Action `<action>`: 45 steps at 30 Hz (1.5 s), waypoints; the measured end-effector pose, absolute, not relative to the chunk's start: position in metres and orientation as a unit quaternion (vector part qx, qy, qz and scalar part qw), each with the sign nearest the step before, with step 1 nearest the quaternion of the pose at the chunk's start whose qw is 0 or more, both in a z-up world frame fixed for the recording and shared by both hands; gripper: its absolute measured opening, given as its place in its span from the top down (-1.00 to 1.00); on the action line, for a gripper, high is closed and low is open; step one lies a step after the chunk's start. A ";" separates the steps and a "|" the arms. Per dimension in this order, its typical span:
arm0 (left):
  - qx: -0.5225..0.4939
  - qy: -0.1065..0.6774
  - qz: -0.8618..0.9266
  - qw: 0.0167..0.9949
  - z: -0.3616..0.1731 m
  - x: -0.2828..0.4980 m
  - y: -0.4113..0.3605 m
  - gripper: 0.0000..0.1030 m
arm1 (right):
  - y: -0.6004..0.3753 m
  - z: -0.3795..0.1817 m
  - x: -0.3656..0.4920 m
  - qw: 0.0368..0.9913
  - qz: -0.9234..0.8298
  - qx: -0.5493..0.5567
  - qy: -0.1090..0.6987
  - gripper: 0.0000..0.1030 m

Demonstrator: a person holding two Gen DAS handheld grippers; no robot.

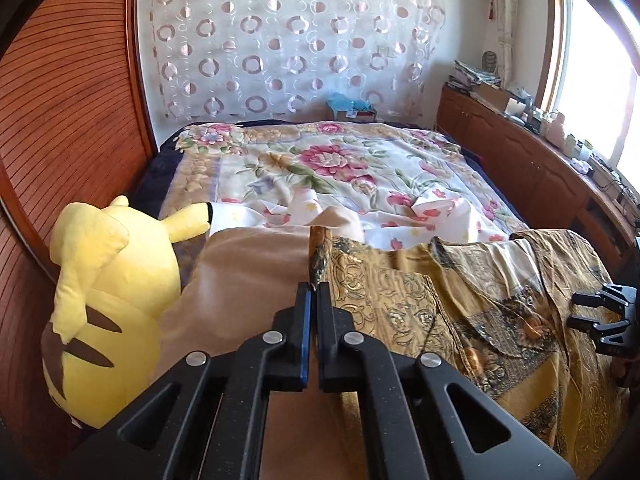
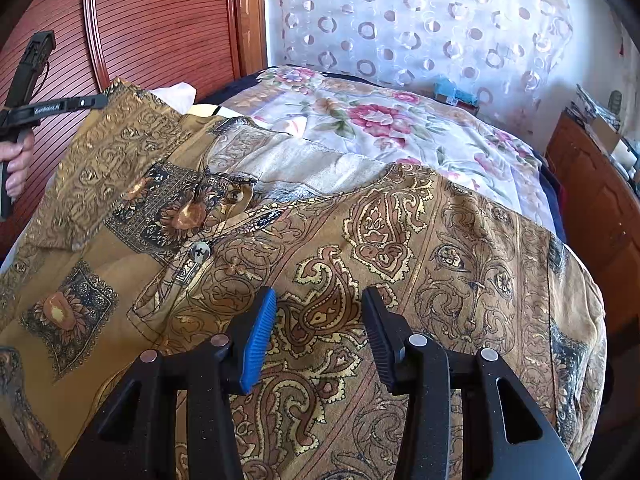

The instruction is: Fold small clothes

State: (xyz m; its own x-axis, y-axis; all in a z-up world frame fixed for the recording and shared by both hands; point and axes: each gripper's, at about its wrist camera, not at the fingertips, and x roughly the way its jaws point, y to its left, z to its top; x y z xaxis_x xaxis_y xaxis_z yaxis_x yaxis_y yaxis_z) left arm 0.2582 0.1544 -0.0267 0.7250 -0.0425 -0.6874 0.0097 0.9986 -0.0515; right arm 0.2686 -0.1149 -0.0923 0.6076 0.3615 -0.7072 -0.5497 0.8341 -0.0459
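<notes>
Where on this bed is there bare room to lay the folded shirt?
Free: the floral sheet beyond the patterned shirt, up to the circle-print curtain. Crowded: the near edge, covered by the shirt, with the yellow plush toy at its left and the cluttered wooden cabinet along the right.

left gripper (image 1: pixel 313 292): black, silver screws | right gripper (image 2: pixel 318 312): black, one blue ribbed pad

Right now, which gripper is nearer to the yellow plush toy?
Left. The left gripper, shut on a fold of the patterned shirt, is just beside the yellow plush toy; the right gripper hangs open over the shirt's far side.
</notes>
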 end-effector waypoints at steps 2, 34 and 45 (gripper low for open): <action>-0.019 0.374 -0.013 0.927 -0.029 0.260 0.157 0.94 | -0.115 -0.092 0.270 0.886 0.259 -0.128 0.362 0.09; 0.045 0.378 -0.169 0.909 -0.049 0.208 0.001 -0.56 | -0.286 -0.070 0.201 0.932 0.096 -0.047 0.346 0.08; 0.062 0.430 -0.169 0.885 -0.090 0.220 -0.018 -0.56 | -0.351 -0.101 0.176 0.922 0.033 0.012 0.386 0.08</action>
State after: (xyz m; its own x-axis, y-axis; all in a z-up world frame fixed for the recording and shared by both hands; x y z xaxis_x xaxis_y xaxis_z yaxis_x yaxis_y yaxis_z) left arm 0.2199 -0.0179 -0.0904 0.5741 -0.2454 -0.7811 0.3514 0.9356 -0.0357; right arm 0.1763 -0.3509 -0.1013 0.7002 0.0703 -0.7105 -0.0516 0.9975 0.0479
